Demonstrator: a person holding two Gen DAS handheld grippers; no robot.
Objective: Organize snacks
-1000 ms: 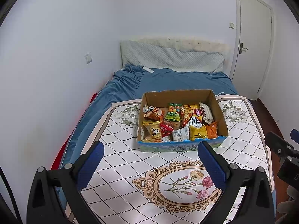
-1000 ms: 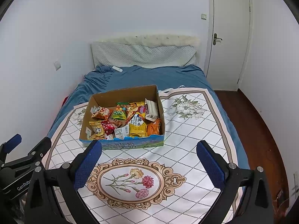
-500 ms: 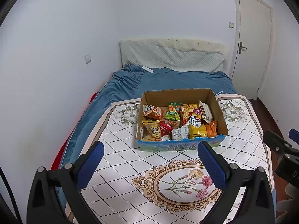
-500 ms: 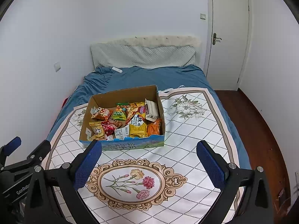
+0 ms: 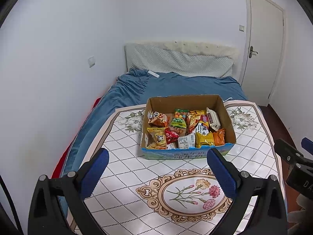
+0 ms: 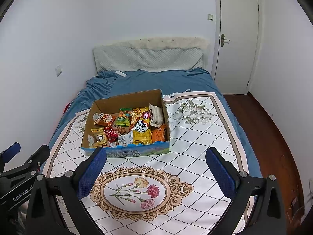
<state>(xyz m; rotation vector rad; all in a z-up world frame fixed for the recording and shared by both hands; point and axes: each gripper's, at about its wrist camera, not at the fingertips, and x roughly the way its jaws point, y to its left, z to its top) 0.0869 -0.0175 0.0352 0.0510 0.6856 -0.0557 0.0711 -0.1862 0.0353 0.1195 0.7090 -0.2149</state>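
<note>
An open brown cardboard box with a blue printed front (image 5: 187, 154) sat on the white, diamond-patterned floral cloth (image 5: 125, 168) spread over the blue-sheeted bed (image 5: 176, 84), towards the cloth's far edge and roughly midway between its left and right edges. All the crinkly snack packets (image 5: 182, 129) in view lay jumbled inside the box: an orange one at its near right corner, a yellow one beside it, a white wrapped bar leaning on the right wall, a red packet and green sweets nearer the middle. No packet showed on the cloth. The left gripper (image 5: 156, 168) and the right gripper (image 6: 156, 168) both hung over the cloth's near edge, well short of the box, each with its blue-padded fingers spread wide and holding nothing. Judged from this, the scene would fit either snacks waiting loose in the box to be sorted, or snacks already gathered into it; the pictures did not settle which, so no particular reach could be named with confidence
</note>
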